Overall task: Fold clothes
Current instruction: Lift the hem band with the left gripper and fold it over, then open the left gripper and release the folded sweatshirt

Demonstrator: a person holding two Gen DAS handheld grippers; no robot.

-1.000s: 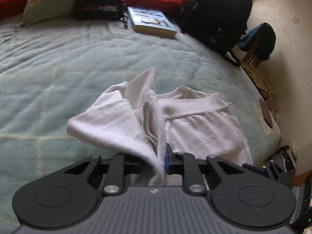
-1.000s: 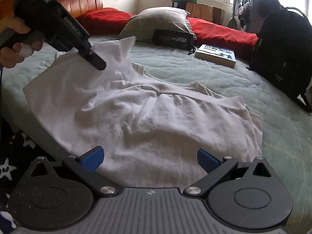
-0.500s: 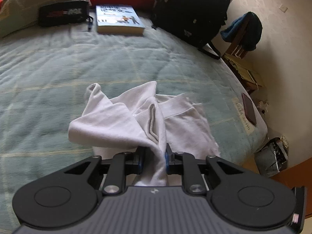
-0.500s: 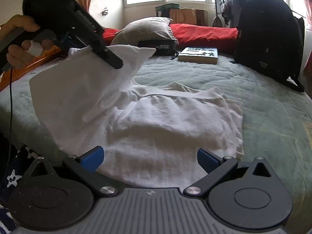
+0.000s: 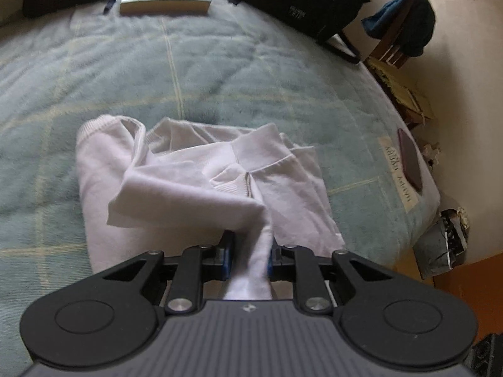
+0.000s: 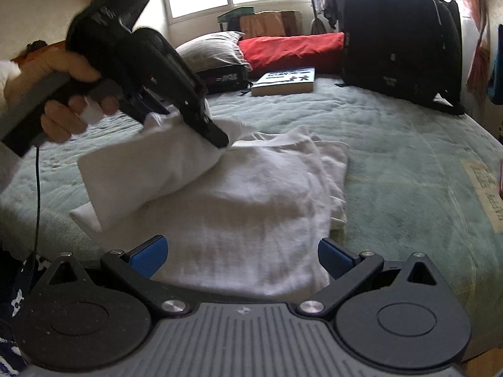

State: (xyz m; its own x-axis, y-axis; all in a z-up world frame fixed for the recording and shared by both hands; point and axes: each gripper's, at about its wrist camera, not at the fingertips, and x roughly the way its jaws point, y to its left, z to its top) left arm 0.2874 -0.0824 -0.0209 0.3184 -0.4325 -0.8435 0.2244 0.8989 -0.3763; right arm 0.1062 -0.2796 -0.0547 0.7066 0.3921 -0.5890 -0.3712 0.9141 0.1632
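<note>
**Side fold in hand, shirt about half narrowed**

The left gripper (image 5: pixel 248 259) is clamped on a bunched edge of the white shirt (image 6: pixel 251 207), the cloth pinched between its blue pads, and it holds that flap lifted over the middle of the garment. In the right wrist view the flap hangs from the left gripper above the shirt's near-left part, not yet laid flat. The right gripper (image 6: pixel 242 253) stands wide open with nothing between its fingers, hovering just at the shirt's near hem.

The shirt lies on the green bed (image 6: pixel 408 157), its far-right side already doubled over itself, collar end toward the book (image 6: pixel 284 80) and black backpack (image 6: pixel 399 40) beyond it.

By my reading, one side looks folded and the second is mid-fold. Left to do: lay this flap down, smooth it, then fold the length across.
</note>
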